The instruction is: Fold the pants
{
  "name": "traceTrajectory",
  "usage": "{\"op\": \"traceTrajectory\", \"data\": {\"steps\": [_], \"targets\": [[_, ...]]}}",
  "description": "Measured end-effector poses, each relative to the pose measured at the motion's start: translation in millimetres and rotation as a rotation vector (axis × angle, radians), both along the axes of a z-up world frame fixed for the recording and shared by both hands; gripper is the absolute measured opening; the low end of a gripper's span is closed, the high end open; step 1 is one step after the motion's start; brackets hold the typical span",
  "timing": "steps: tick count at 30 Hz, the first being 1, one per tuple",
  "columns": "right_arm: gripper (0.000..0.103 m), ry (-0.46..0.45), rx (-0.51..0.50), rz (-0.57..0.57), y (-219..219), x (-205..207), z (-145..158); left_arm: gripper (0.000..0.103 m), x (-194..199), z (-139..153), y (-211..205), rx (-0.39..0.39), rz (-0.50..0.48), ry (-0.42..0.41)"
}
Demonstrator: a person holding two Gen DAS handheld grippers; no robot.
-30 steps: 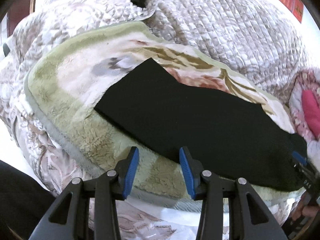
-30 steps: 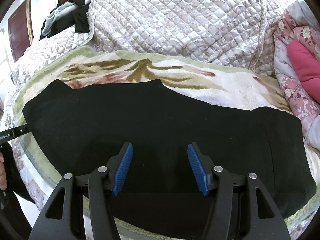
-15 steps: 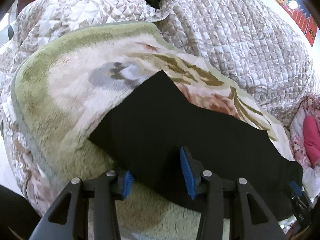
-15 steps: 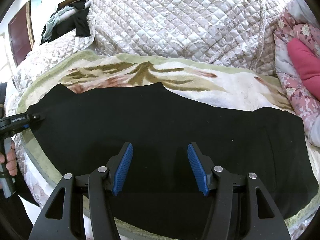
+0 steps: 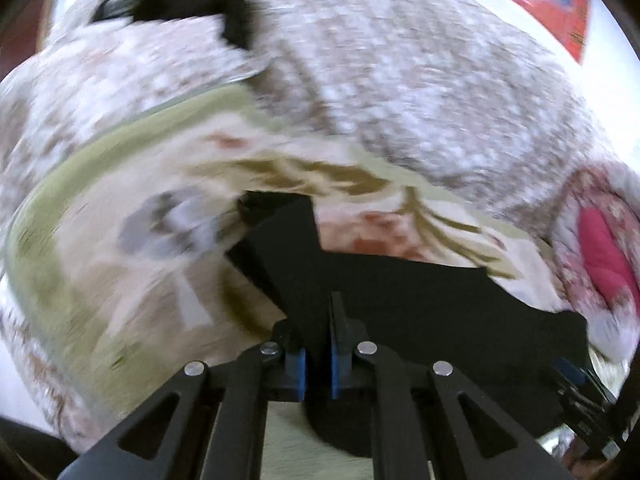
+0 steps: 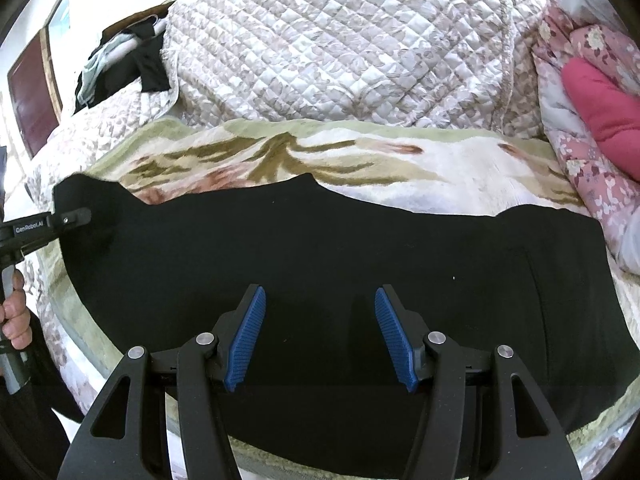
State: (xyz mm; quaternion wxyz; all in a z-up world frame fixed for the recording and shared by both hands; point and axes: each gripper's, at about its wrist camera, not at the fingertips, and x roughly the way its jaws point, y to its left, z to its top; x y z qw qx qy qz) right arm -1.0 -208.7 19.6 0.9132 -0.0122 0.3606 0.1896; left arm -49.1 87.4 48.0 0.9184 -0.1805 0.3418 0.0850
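Black pants (image 6: pixel 320 248) lie spread lengthwise across a green and cream floral blanket (image 6: pixel 400 156) on a bed. My left gripper (image 5: pixel 317 344) is shut on the left end of the pants (image 5: pixel 400 288) and lifts that cloth off the blanket; the left wrist view is blurred. It also shows in the right wrist view (image 6: pixel 74 216) at the pants' left end. My right gripper (image 6: pixel 320 336) is open and empty, hovering over the near middle of the pants. Its tip shows at the lower right of the left wrist view (image 5: pixel 576 376).
A quilted beige bedspread (image 6: pixel 340 48) is heaped behind the blanket. Pink floral bedding with a pink pillow (image 6: pixel 596 108) lies at the right. Dark clothes (image 6: pixel 120 64) are piled at the back left. The bed's near edge runs under the grippers.
My left gripper has moved onto the pants' left end, closed on the cloth and raised it. My right gripper has stayed open over the middle of the pants.
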Motion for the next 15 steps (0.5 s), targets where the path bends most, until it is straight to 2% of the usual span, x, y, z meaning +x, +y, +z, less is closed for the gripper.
{"op": "traceTrajectory", "data": {"steps": [8,12,15], "targets": [[0.058,0.024,0.046,-0.045,-12.9,4.8,0.2,0.007,34.0,20.6,-88.8,0.043,-0.345,-0.039],[0.058,0.048,0.067,-0.063,-18.9,7.8,-2.7,0.007,32.8,3.6,-133.3,0.008,-0.497,0.0],[0.058,0.061,0.078,-0.07,-21.8,9.4,-4.8,0.007,28.5,-18.9,-152.0,0.013,-0.555,0.068]]}}
